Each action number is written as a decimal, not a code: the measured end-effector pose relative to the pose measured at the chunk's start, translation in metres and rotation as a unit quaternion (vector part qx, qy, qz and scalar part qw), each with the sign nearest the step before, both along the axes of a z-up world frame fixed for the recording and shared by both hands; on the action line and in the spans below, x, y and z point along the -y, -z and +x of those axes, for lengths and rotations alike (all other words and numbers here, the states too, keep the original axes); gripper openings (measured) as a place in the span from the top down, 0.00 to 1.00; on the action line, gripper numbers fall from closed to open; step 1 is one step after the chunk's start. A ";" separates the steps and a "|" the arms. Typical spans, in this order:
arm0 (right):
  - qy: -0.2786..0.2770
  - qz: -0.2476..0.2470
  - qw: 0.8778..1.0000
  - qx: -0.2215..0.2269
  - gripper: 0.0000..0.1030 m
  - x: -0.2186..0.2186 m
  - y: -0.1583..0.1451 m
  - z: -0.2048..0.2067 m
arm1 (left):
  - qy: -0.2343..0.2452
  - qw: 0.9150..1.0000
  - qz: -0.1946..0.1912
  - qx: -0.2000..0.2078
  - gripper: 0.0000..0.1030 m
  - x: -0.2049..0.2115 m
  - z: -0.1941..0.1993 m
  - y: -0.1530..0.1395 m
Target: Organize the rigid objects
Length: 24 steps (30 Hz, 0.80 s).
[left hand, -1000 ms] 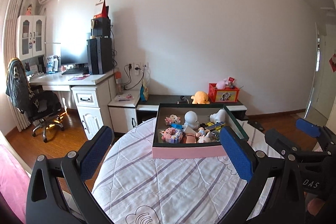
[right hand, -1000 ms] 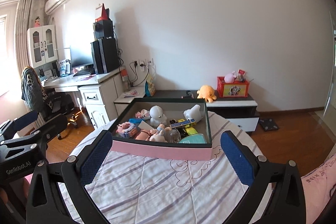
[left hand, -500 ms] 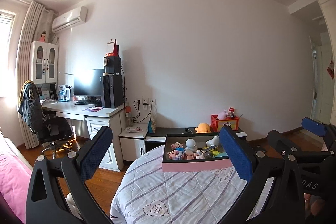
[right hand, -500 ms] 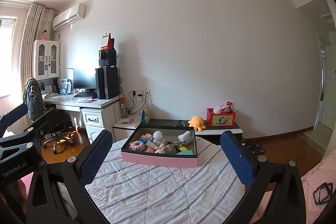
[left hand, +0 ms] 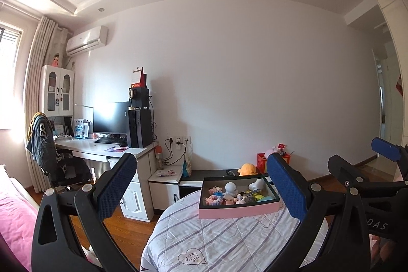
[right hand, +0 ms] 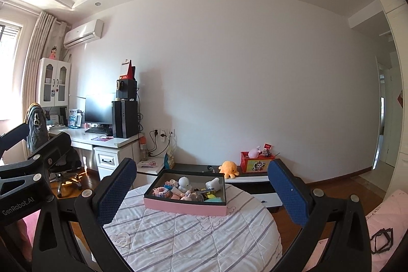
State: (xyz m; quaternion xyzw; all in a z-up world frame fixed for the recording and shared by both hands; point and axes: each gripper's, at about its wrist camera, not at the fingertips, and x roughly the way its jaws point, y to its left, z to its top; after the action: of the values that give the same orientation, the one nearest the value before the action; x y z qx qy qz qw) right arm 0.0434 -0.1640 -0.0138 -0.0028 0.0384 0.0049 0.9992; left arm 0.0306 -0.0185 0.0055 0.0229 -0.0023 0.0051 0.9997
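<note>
Both tongs are standing wide open and holding nothing: your left gripper (left hand: 201,193) and your right gripper (right hand: 201,191) are each showing two blue padded fingers spread far apart, touching no object. You are holding them raised and level, side by side, well back from the work. Between the fingers, farther out, a pink box (right hand: 185,205) with a dark inner rim is sitting on a round table covered in a striped quilted cloth (right hand: 193,236). Inside the box small toys (left hand: 236,194) are lying jumbled together, among them pale rounded figures and bright blocks; individual pieces are too small to name. Judging by this, the sorting is looking either finished or not begun; which, you cannot tell. Any next move is calling for lowering both grippers toward the box and choosing one toy.
</note>
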 end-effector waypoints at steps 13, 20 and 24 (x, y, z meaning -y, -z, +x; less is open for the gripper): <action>0.005 -0.002 1.000 -0.003 0.00 -0.002 0.002 0.000 | 0.001 1.000 -0.002 -0.003 0.00 0.000 0.000 0.000; 0.007 -0.003 1.000 0.000 0.00 -0.003 0.002 -0.002 | 0.003 1.000 -0.004 -0.001 0.00 -0.001 -0.001 -0.001; 0.008 -0.002 1.000 0.000 0.00 -0.002 0.002 -0.004 | 0.001 1.000 -0.003 0.000 0.00 -0.001 -0.002 -0.001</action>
State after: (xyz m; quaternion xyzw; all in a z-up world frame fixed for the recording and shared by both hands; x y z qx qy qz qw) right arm 0.0399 -0.1620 -0.0157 -0.0044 0.0380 -0.0027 0.9993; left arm 0.0289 -0.0174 0.0063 0.0199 -0.0025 0.0038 0.9998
